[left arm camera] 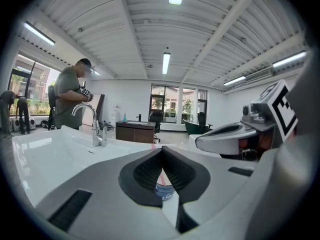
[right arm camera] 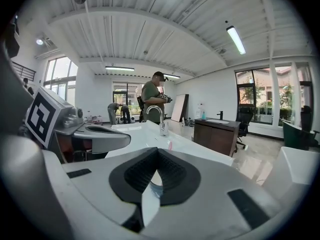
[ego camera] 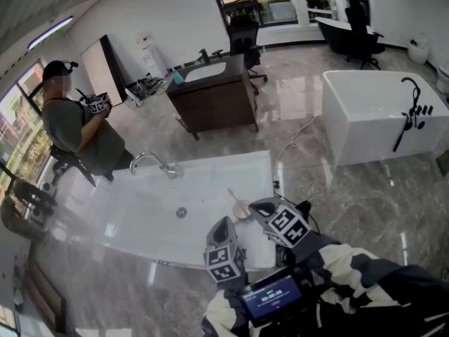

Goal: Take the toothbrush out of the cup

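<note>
The cup [ego camera: 242, 209] is small, round and pale. It stands on the white desk [ego camera: 210, 167], to the right of the sink bowl [ego camera: 151, 213]. The toothbrush [ego camera: 233, 196] is inside the cup. It is a thin, light pink stick that leans up and to the left over the rim. Its brush end is too small to see.

The left claw [ego camera: 223, 222] is low in the head view, near the front edge of the desk and a little way from the cup. In the left gripper view the left claw [left arm camera: 162, 152] is pressed together at its tips and pinches nothing. Through the small slit under the tips you can see a bit of the cup [left arm camera: 165, 190], white with blue marks, and a pink line above it.

The right claw [ego camera: 258, 206] is just beside the cup, on its right. In the right gripper view it is pressed together too and holds nothing [right arm camera: 157, 155]. The pink toothbrush [right arm camera: 170, 145] pokes up just behind its tips.

A shiny tap [ego camera: 151, 161] stands at the back of the sink.
</note>
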